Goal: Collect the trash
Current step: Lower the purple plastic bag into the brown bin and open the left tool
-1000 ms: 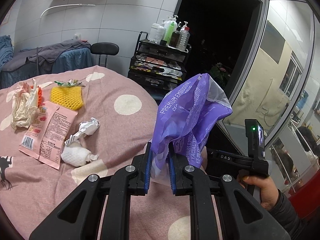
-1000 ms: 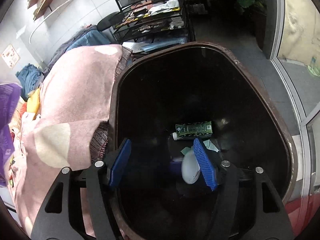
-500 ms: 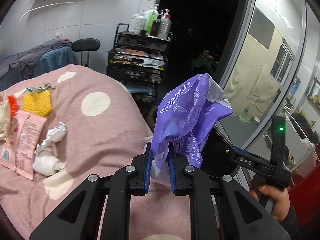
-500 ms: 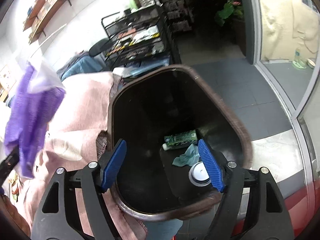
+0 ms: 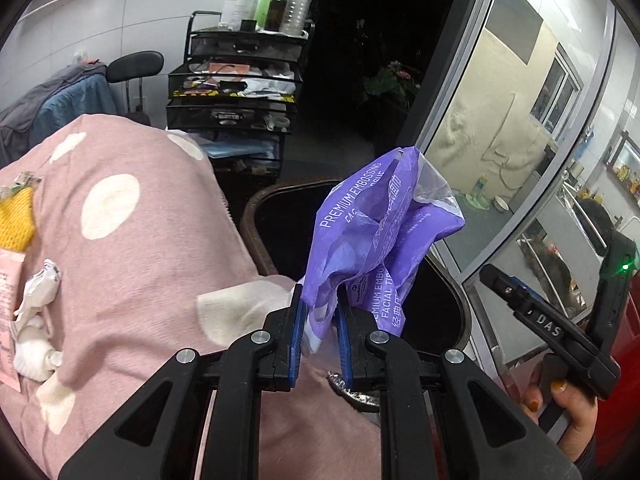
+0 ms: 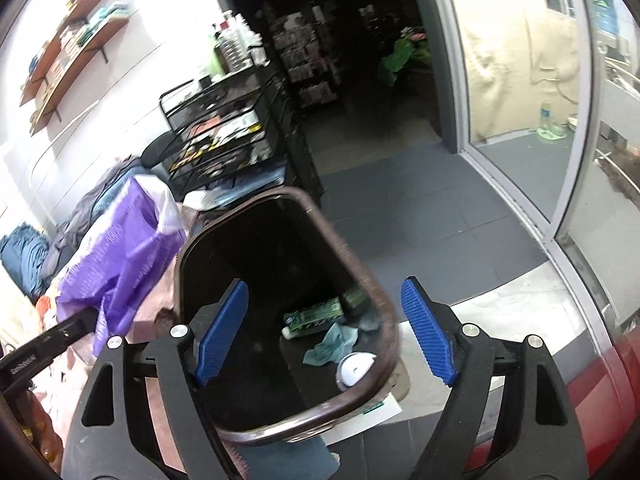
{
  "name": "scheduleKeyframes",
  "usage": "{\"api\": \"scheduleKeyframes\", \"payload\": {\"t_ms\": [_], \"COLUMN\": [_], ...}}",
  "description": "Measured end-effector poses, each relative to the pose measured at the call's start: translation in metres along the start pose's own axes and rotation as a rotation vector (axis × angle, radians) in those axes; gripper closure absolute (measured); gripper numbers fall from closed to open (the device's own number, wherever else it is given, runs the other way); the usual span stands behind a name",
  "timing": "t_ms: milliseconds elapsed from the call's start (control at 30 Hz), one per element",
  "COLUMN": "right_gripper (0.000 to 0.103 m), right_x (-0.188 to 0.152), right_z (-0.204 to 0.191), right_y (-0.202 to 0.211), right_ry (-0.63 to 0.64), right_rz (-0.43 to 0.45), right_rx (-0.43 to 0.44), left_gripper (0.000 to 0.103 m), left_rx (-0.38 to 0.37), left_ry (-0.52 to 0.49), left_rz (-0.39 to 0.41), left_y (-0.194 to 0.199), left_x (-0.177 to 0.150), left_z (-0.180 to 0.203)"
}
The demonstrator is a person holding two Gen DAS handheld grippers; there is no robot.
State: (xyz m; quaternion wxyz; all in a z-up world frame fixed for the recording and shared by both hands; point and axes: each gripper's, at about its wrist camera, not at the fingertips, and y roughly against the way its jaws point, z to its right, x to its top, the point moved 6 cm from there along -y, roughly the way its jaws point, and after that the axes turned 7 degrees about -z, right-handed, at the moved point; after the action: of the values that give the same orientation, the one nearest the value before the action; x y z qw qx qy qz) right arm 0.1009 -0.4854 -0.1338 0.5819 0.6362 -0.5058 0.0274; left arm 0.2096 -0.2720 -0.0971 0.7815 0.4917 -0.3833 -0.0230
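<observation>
Left gripper (image 5: 320,344): closed; a crumpled purple tissue wrapper (image 5: 376,240) is being pinched by its lower end between the blue pads and is being held upright above the near rim of the dark bin (image 5: 260,216)
Right gripper (image 6: 326,328): spread wide with nothing between the pads; it is being held over the bin (image 6: 304,204), which is being viewed from above
Bin contents: a green carton (image 6: 316,314), a teal scrap (image 6: 332,342) and a white round lid (image 6: 356,366) are being seen on the bottom
Desk, pink polka-dot cloth (image 5: 132,264): a yellow foam net (image 5: 16,220), a pink packet (image 5: 6,292) and crumpled white paper (image 5: 34,328) are lying at the left edge, well apart from the bin
Background: a black wire cart (image 5: 236,92) is being topped with bottles
</observation>
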Motion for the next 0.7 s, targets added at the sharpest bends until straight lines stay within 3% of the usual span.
{"api": "scheduleKeyframes", "payload": {"t_ms": [433, 533, 600, 667, 700], "right_gripper": [0.022, 0.02, 0.02, 0.019, 0.019], "right_x": [0.009, 0.008, 0.006, 0.007, 0.007], "right_z": [0.021, 0.023, 0.022, 0.022, 0.021], "right_y": [0.007, 0.007, 0.006, 0.005, 0.004], "right_ry": [-0.037, -0.043, -0.043, -0.04, -0.04], "right_rz": [0.024, 0.021, 0.018, 0.015, 0.014], "right_rx": [-0.032, -0.027, -0.025, -0.026, -0.025], "left_gripper": [0.087, 0.082, 0.07, 0.035, 0.03], "left_rx": [0.048, 0.081, 0.111, 0.127, 0.13], "left_ry": [-0.026, -0.037, -0.057, -0.06, -0.057], "left_rz": [-0.157, -0.168, -0.161, -0.148, -0.134], "left_y": [-0.044, -0.048, -0.048, -0.045, -0.043], "left_x": [0.003, 0.002, 0.002, 0.002, 0.003], "left_z": [0.018, 0.018, 0.019, 0.019, 0.018]}}
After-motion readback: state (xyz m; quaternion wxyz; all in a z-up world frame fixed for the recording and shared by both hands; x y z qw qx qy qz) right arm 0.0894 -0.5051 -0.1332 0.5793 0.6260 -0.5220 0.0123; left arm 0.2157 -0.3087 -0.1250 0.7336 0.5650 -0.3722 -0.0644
